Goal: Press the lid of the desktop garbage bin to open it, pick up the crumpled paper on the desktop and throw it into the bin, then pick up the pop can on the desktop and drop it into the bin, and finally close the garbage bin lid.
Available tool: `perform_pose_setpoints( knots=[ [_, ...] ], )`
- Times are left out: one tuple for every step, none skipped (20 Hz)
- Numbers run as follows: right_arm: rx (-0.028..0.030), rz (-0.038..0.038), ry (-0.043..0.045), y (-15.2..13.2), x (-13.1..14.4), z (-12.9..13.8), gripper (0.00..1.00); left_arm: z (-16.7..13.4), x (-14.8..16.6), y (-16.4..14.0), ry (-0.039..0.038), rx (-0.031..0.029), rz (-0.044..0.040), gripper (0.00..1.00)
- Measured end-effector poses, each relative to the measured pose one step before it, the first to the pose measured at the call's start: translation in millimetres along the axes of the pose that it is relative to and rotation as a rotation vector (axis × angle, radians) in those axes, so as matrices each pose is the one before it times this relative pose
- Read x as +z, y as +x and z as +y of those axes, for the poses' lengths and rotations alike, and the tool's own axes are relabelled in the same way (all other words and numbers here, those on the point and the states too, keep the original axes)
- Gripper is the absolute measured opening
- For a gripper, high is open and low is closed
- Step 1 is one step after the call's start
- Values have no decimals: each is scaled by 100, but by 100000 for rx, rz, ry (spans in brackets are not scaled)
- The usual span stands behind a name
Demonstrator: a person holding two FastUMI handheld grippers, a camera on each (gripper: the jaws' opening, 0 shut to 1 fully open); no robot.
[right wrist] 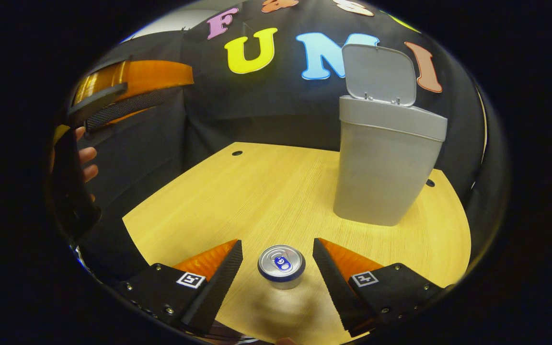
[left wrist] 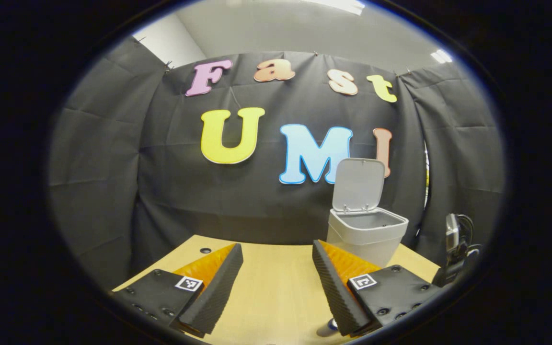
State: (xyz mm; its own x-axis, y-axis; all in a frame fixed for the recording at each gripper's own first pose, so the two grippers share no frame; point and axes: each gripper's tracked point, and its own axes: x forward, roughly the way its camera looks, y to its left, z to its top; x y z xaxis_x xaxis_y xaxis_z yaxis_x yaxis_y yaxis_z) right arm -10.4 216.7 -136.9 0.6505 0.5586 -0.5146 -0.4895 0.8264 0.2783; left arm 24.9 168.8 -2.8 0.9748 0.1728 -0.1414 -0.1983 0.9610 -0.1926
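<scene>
The grey desktop bin [right wrist: 384, 163] stands on the wooden table with its lid [right wrist: 380, 74] swung upright; in the left gripper view the bin [left wrist: 367, 235] shows its open mouth under the raised lid [left wrist: 358, 184]. A pop can [right wrist: 281, 265] stands upright on the table, silver top up. My right gripper [right wrist: 276, 242] is open, and the can sits between its two fingers without touching either. My left gripper [left wrist: 276, 244] is open with nothing between its fingers, held above the table and facing the booth wall. From the right gripper view, the left gripper [right wrist: 127, 91] hangs high at the left.
A hand [right wrist: 86, 158] holds the left gripper at the left edge. The table [right wrist: 266, 191] has small cable holes near its back edge. Part of the other gripper's handle and cable [left wrist: 455, 249] appears right of the bin. Black cloth walls close the booth.
</scene>
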Motion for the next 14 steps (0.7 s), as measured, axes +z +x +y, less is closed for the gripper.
perform_pose_setpoints(
  knots=[
    [176,1391,298,179,-280,78,95,77,35,-180,-236,231,39,95],
    [-291,1291,204,292,-175,-97,95,81,-155,-83,-172,312,322,95],
    [-31,1352,147,293,-280,27,95,120,-161,-179,-87,199,243,95],
    [-356,1123,173,257,-119,-88,95,54,-49,-188,-283,97,210,95],
    [-287,964,62,218,-148,-16,95,25,-21,-104,-293,170,234,95],
    [-82,1182,41,227,-172,-12,95,81,-164,-33,-213,271,181,95],
    [-227,1175,-165,434,-347,8,95,-36,6,-21,-91,162,181,95],
    [-449,1132,-577,126,-219,-33,95,20,30,-141,38,151,-57,95],
    [-101,739,-440,133,-165,117,95,-41,-42,-81,121,-86,73,95],
    [15,627,-282,111,-100,16,95,-103,-118,7,208,1,122,95],
    [-112,301,-301,216,-183,27,95,-50,-11,40,104,-98,122,95],
    [-287,173,-287,77,21,-62,95,-47,-133,28,17,-195,100,95],
    [-974,658,-220,207,-182,-58,95,-43,-61,-36,-74,23,117,95],
    [-802,958,-130,213,-214,-174,95,-40,-123,21,-176,-106,331,95]
  ],
)
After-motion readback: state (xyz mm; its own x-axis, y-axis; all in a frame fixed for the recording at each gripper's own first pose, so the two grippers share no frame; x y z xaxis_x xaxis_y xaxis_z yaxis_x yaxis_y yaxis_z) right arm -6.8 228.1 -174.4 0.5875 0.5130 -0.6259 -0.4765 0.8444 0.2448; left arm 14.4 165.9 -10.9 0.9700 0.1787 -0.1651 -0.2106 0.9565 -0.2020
